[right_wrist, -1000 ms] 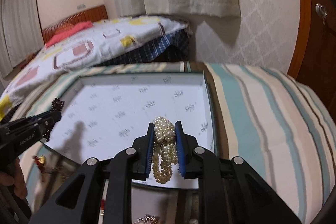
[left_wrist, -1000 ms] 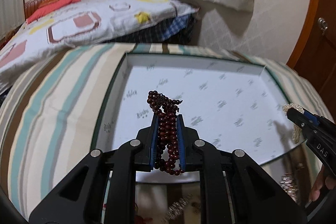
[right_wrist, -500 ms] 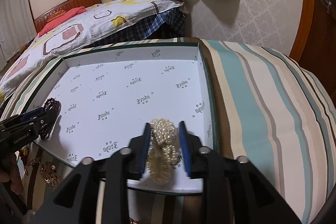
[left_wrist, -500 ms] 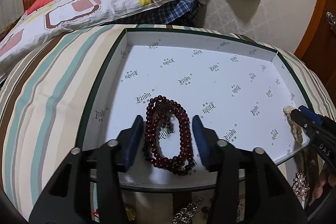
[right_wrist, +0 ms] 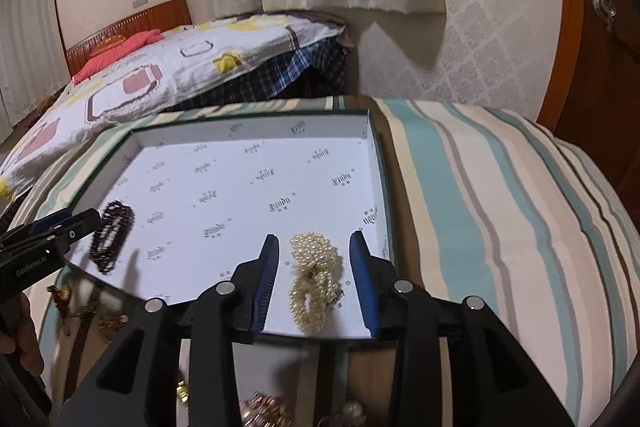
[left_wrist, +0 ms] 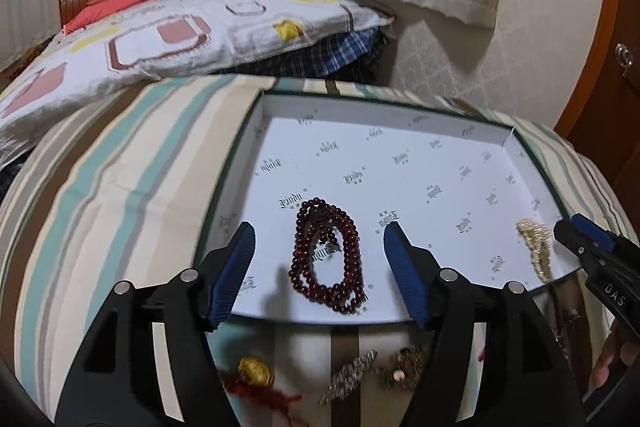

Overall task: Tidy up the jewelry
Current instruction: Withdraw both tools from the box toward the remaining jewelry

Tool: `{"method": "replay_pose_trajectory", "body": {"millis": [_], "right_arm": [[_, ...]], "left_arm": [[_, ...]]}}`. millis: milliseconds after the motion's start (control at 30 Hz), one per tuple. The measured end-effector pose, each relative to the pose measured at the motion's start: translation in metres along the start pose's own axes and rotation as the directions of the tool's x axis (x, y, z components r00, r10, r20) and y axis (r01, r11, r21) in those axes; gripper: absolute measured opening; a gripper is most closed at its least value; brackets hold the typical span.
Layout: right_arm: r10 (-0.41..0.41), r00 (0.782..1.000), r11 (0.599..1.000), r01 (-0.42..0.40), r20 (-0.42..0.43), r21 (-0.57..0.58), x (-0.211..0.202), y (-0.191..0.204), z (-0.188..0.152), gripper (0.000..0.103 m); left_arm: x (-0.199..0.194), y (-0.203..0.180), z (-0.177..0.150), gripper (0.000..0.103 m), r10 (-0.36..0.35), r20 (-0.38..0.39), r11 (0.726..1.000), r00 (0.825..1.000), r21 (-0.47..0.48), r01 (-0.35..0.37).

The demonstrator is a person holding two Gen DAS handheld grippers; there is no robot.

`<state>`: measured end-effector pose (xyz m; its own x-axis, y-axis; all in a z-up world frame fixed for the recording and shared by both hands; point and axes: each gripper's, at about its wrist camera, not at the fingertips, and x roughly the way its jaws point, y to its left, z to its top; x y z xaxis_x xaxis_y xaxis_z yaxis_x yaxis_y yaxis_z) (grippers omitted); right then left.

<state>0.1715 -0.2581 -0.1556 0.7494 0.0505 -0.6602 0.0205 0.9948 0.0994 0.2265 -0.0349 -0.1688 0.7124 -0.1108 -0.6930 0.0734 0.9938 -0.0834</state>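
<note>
A dark red bead bracelet [left_wrist: 328, 255] lies loose in the near left of a shallow white box [left_wrist: 400, 123]. My left gripper [left_wrist: 320, 267] is wide open just above and behind it, holding nothing. A cream pearl bracelet [right_wrist: 314, 283] lies in the box's near right corner [right_wrist: 376, 187]. My right gripper [right_wrist: 314, 283] is open around it, jaws apart and not touching. The red beads show in the right wrist view [right_wrist: 114, 233], the pearls in the left wrist view [left_wrist: 536, 247].
The box rests on a striped cloth [right_wrist: 500, 207]. Several loose jewelry pieces lie on the cloth in front of the box: a gold and red piece [left_wrist: 256, 375], silver and bronze pieces [left_wrist: 376, 371]. A bed [left_wrist: 140, 39] stands behind; a wooden door [right_wrist: 600, 27] is at right.
Both grippers opened and let go: the red beads and the pearls now lie in the box. Both grippers have pulled back and up from the bracelets.
</note>
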Motion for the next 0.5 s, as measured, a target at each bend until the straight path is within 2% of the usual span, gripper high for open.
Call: {"method": "replay_pose_trajectory", "body": {"millis": [200, 500], "right_arm": [[0.009, 0.999, 1.000, -0.008, 0.033, -0.020, -0.034, 0.018, -0.020, 0.037], [0.039, 0.999, 0.998, -0.038, 0.017, -0.048, -0.069, 0.039, -0.067, 0.037]], "left_arm": [[-0.040, 0.000, -0.016, 0.068, 0.019, 0.074, 1.000, 0.997, 0.010, -0.020], [-0.079, 0.010, -0.057, 0.068, 0.041, 0.087, 0.999, 0.995, -0.004, -0.041]]}}
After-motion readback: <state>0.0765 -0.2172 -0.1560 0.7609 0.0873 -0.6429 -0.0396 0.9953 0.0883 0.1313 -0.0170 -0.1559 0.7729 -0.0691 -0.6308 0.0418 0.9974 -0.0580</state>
